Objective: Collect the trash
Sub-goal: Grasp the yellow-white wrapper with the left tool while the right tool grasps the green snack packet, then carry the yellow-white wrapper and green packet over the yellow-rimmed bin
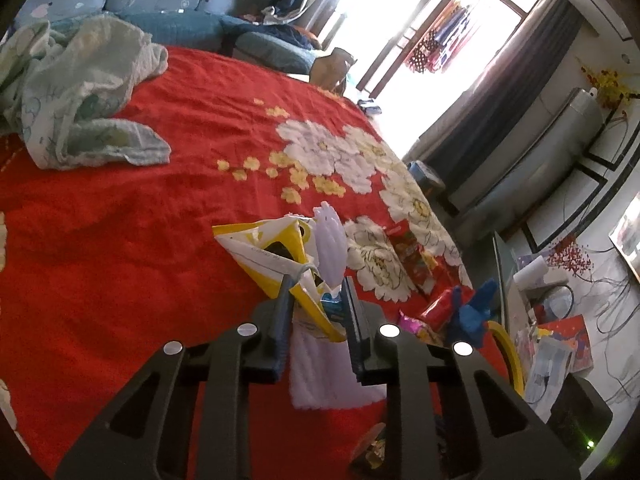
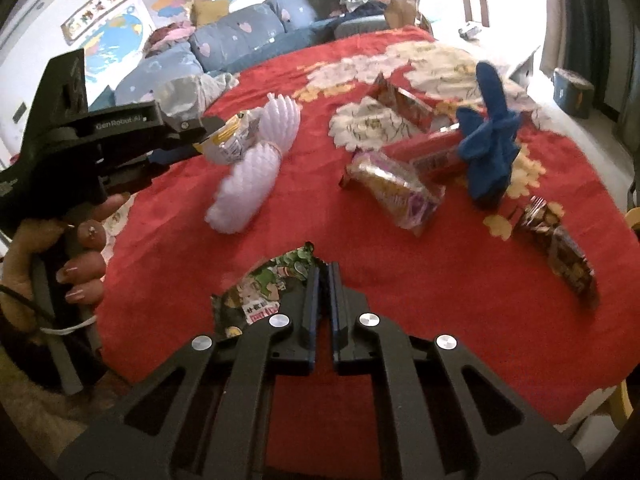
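We see our left gripper (image 1: 316, 292) pinching a yellow-and-white wrapper (image 1: 272, 256) together with white foam netting (image 1: 330, 248), both lifted above the red floral cloth (image 1: 140, 220). In the right wrist view the same gripper (image 2: 212, 128), held by a hand (image 2: 60, 256), carries that wrapper (image 2: 232, 138) with the foam netting (image 2: 244, 188) hanging down from it. Our right gripper (image 2: 323, 270) has its fingers pressed nearly together on the edge of a green cartoon-printed snack packet (image 2: 260, 292), low over the cloth (image 2: 400, 320). More trash lies on the cloth ahead: a purple-and-gold wrapper (image 2: 400, 192), a red packet (image 2: 432, 152), a dark chocolate-coloured packet (image 2: 560, 248) and a blue glove (image 2: 490, 136) standing among them. A crumpled pale blanket (image 1: 80, 96) lies at the far side
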Tool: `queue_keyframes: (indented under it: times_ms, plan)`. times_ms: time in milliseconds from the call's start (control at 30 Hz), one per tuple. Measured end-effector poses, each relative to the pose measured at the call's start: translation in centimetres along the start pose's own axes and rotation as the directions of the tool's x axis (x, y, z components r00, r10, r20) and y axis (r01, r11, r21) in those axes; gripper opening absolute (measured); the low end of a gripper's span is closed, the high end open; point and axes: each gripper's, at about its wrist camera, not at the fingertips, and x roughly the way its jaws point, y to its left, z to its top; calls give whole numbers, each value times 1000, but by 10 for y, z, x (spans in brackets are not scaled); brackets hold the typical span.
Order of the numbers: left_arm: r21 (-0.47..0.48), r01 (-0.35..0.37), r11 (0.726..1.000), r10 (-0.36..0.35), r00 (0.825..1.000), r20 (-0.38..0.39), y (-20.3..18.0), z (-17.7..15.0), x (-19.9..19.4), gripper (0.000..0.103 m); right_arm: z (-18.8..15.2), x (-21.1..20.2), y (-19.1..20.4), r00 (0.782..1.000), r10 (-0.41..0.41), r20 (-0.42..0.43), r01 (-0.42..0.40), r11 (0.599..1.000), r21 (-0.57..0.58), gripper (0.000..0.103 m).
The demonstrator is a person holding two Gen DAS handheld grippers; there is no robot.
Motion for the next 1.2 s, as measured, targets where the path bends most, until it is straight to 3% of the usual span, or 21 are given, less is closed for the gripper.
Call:
queue_keyframes:
  times_ms: [533,1200]
  plan:
    - [88,45,995,-52,996,78,-31,9,-33,18,21,-46,-11,991,-21,134,23,1000,-15,1]
    - [244,142,959,-157,987,42,-94,-14,-39,18,46,-101,-55,957,-95,273,80,995,66,1]
